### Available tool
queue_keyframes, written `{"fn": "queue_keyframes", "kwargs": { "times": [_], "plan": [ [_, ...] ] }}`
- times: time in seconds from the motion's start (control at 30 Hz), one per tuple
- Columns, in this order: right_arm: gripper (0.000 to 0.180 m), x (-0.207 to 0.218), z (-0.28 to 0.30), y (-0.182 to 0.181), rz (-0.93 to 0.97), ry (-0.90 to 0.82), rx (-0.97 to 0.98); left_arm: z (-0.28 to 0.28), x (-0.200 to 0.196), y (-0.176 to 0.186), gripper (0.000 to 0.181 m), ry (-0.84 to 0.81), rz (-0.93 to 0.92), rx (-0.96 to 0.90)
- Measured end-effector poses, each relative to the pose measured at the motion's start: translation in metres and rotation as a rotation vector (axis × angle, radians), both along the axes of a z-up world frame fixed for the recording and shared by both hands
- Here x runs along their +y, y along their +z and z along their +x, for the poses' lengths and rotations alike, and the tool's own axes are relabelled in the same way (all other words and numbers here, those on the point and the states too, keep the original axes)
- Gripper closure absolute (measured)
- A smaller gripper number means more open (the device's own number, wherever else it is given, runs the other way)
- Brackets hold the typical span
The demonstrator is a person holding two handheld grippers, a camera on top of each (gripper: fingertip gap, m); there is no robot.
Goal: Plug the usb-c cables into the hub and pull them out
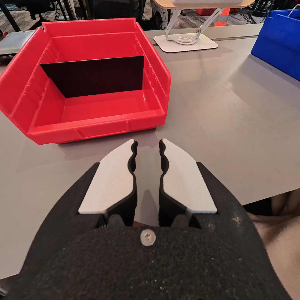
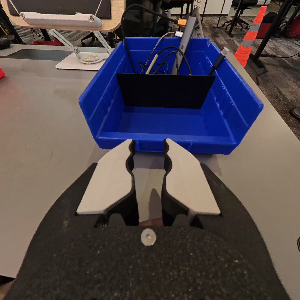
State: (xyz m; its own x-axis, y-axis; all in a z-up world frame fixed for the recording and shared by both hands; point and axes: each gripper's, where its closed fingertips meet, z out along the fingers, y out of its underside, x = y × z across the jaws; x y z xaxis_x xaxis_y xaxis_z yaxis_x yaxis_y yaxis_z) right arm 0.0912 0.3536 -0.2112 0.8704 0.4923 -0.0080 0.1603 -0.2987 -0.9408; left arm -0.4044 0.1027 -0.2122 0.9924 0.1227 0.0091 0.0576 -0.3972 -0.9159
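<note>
Left wrist view: the left gripper (image 1: 148, 144) hovers over the worktop (image 1: 219, 129), fingers apart and empty, facing a red bin (image 1: 100, 128) that holds only a black divider (image 1: 97, 76).

Right wrist view: the right gripper (image 2: 149, 144), fingers also apart and empty, faces the blue bin (image 2: 162, 142). The hub (image 2: 185, 43) and cables (image 2: 164, 65) stand behind its divider (image 2: 164, 90), at the worktop's far edge. Nothing seems started; next, reach over the divider for the hub.

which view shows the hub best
The right wrist view. There the grey hub stands tilted in the back compartment of the blue bin, behind the black divider, with cables beside it. The left wrist view shows only a corner of that bin; the hub is not visible there.
</note>
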Motion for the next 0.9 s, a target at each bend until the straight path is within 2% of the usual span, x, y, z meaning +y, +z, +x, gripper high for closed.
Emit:
{"fn": "queue_keyframes", "kwargs": {
  "times": [0.13, 0.2, 0.3, 0.4, 0.47, 0.5, 0.57, 0.6, 0.63, 0.7, 0.8, 0.9],
  "plan": [
    [0.134, -0.018, -0.053, -0.011, -0.023, 0.227, -0.109, 0.005, 0.004, -0.002, 0.155, -0.003, 0.004, -0.010],
    [0.116, -0.003, -0.074, -0.008, -0.023, 0.196, -0.164, 0.012, 0.010, -0.002, 0.154, -0.017, 0.017, -0.039],
    [0.118, 0.022, -0.097, 0.008, -0.034, 0.139, -0.089, 0.026, 0.020, -0.003, 0.154, -0.063, 0.015, -0.043],
    [0.119, 0.021, -0.127, -0.002, -0.147, 0.196, -0.065, 0.032, 0.026, -0.006, 0.153, -0.081, -0.006, 0.027],
    [0.092, 0.006, -0.148, -0.003, -0.151, 0.261, -0.038, 0.042, 0.032, -0.006, 0.153, -0.113, -0.009, 0.057],
    [0.086, -0.004, -0.157, -0.004, -0.141, 0.316, -0.059, 0.050, 0.036, -0.006, 0.151, -0.136, -0.009, 0.066],
    [0.093, -0.032, -0.170, -0.002, -0.134, 0.458, -0.092, 0.074, 0.049, -0.002, 0.147, -0.207, 0.021, 0.050],
    [0.103, -0.046, -0.173, 0.006, -0.115, 0.520, -0.073, 0.092, 0.056, 0.002, 0.145, -0.257, 0.040, 0.019],
    [0.121, -0.056, -0.174, 0.019, -0.068, 0.552, -0.032, 0.114, 0.064, 0.004, 0.141, -0.321, 0.052, -0.013],
    [0.121, -0.059, -0.158, 0.047, 0.023, 0.483, 0.010, 0.162, 0.078, 0.001, 0.133, -0.443, 0.042, -0.049],
    [0.123, -0.044, -0.101, 0.071, 0.090, 0.188, -0.013, 0.232, 0.098, 0.007, 0.131, -0.581, 0.068, -0.102],
    [0.131, -0.041, -0.039, 0.069, 0.127, -0.086, -0.025, 0.280, 0.123, 0.018, 0.130, -0.613, 0.081, -0.087]
  ]
}}
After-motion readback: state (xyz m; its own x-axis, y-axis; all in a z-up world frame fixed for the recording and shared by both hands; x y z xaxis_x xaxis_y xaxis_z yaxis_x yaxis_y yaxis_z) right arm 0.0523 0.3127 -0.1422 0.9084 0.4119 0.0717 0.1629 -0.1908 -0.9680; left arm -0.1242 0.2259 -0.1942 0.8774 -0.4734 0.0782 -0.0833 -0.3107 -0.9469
